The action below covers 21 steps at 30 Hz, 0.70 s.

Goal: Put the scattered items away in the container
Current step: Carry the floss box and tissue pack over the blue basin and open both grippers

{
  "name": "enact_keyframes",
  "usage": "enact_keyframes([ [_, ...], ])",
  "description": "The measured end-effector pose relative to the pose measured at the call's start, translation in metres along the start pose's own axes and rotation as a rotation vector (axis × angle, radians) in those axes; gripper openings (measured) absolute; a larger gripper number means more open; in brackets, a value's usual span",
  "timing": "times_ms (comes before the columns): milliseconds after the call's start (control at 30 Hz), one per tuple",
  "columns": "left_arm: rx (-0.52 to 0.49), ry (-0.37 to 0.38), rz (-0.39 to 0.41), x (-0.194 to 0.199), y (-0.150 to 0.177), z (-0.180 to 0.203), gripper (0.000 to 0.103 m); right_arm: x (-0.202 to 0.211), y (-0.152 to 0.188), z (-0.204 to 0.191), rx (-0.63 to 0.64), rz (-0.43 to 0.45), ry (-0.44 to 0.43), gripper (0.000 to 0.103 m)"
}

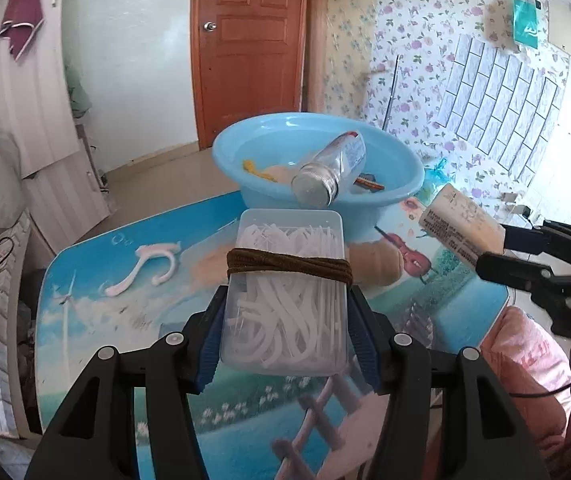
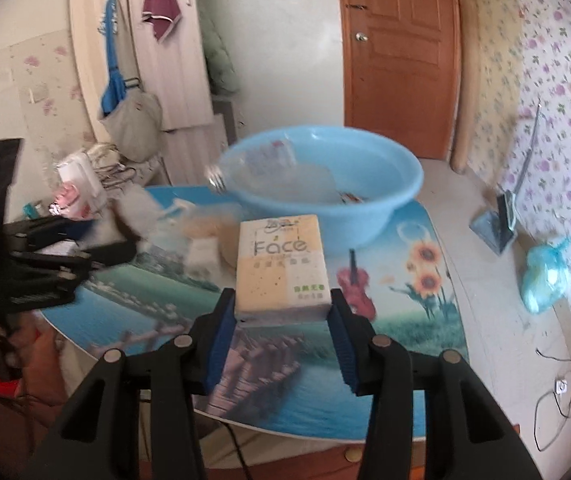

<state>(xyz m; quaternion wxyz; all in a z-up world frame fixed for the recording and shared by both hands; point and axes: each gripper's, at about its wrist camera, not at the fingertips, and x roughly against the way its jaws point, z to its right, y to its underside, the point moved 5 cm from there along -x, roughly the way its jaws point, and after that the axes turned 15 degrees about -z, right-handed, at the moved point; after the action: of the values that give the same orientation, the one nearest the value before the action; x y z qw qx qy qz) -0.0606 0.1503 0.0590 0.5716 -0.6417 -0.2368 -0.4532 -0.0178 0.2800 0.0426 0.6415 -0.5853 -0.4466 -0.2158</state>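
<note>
Floss box (image 1: 285, 292) clamped — tissue pack (image 2: 281, 268) likewise, seemingly

A tilted bottle (image 1: 327, 172) overhangs the basin (image 1: 401, 184) rim's near side.

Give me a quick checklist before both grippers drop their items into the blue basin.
1. Left gripper clamped on floss pick box: ok.
2. Right gripper clamped on tissue pack: ok.
3. Both items over the blue basin: not ok, short of its rim.
4. Room in basin: cannot tell; clear bottle leans over the rim.
5. Table all cleared: not ok, pink hanger remains.
</note>
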Motion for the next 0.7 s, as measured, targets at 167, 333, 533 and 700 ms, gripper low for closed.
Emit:
enact_keyframes([
  [167, -0.032, -0.014, 0.011, -0.007, -0.021, 0.004, 0.055, -0.002, -0.011, 0.004, -0.001, 0.000, 0.001, 0.044],
  [333, -0.044, -0.013, 0.006, -0.016, -0.041, 0.005, 0.055, -0.007, -0.022, 0.018, -0.019, -0.011, 0.005, 0.044],
  [533, -0.090, -0.019, 0.014, -0.028, -0.068, 0.015, 0.056, -0.016, -0.038, 0.032, -0.021, -0.017, 0.010, 0.044],
  [700, -0.120, -0.023, 0.017, -0.042, -0.093, 0.025, 0.056, -0.027, -0.051, 0.046, -0.032, -0.018, 0.018, 0.044],
])
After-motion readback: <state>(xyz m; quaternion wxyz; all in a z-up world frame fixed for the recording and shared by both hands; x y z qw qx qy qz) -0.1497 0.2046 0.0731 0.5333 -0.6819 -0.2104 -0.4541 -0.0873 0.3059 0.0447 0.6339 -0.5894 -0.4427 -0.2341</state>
